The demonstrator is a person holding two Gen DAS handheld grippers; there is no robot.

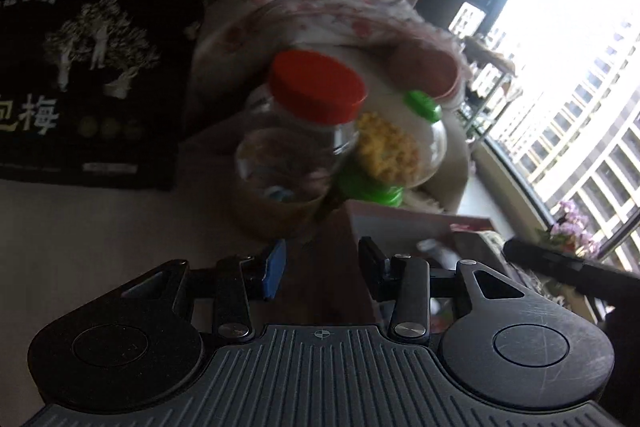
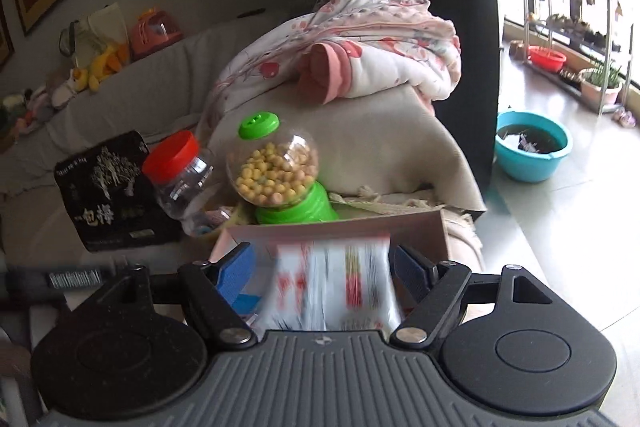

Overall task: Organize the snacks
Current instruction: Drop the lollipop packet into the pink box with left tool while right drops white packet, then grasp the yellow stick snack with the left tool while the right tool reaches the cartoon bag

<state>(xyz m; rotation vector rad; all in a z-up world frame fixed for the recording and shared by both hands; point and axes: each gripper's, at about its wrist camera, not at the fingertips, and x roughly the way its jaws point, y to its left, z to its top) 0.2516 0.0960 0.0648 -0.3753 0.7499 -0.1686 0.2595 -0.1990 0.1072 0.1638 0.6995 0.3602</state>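
While the scene reads from left to right in the right wrist view, the first snack is the black box (image 2: 116, 187) with white tree print, which leans on the grey sofa (image 2: 132, 67). It looks stiff and flat, probably light; I would take it by its two long edges.

Next stands the clear jar (image 2: 182, 183) with a red lid (image 2: 171, 157), tilted toward the left. Its wall is smooth plastic and seems nearly empty, so it should be light but slippery; a hold just under the lid looks safest to me.

Just beside it is the candy dispenser (image 2: 276, 171), a round clear globe full of yellow balls on a green base (image 2: 296, 207). This one is likely heavier and round, so the globe may slip; the green base seems the better place.

In front lies the cardboard box (image 2: 416, 227), open at the top, where I judge the snacks should go.

Between the fingers of the right tongs (image 2: 324, 275) there is a white packet (image 2: 332, 283) with red print, blurred. The fingers stand apart from its sides, so the right tongs appear released, and I cannot tell if the packet is carried or lies in the box. It looks soft and crinkly; a gentle pinch at the middle would suit.

The left tongs (image 1: 320, 271) are also spread and hold nothing, with the jar and dispenser ahead.
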